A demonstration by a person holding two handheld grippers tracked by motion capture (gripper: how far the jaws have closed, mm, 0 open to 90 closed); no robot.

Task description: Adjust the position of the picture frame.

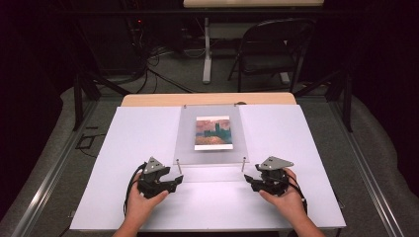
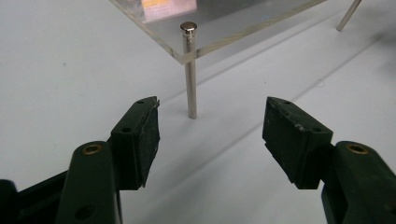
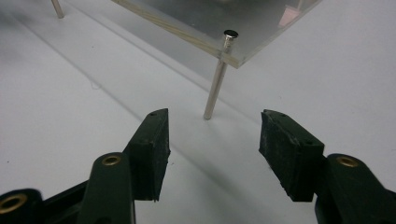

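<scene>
The clear acrylic frame (image 1: 211,133) with a painting print (image 1: 213,133) inside stands on metal legs mid-surface (image 1: 148,128), and the left gripper (image 1: 173,181) and right gripper (image 1: 250,181), jaws apart and empty, sit just before its near corners.

One clear acrylic panel (image 1: 211,133) at table centre, one picture print (image 1: 213,132) in it; four metal standoff pins at its corners: near left pin (image 1: 178,166), near right pin (image 1: 244,163), two far ones small, hard to make out. Two grippers: left gripper (image 1: 174,181), right gripper (image 1: 248,180). One white board (image 1: 133,148) over one wooden table (image 1: 148,100). One folding chair (image 1: 272,47) far right
</scene>
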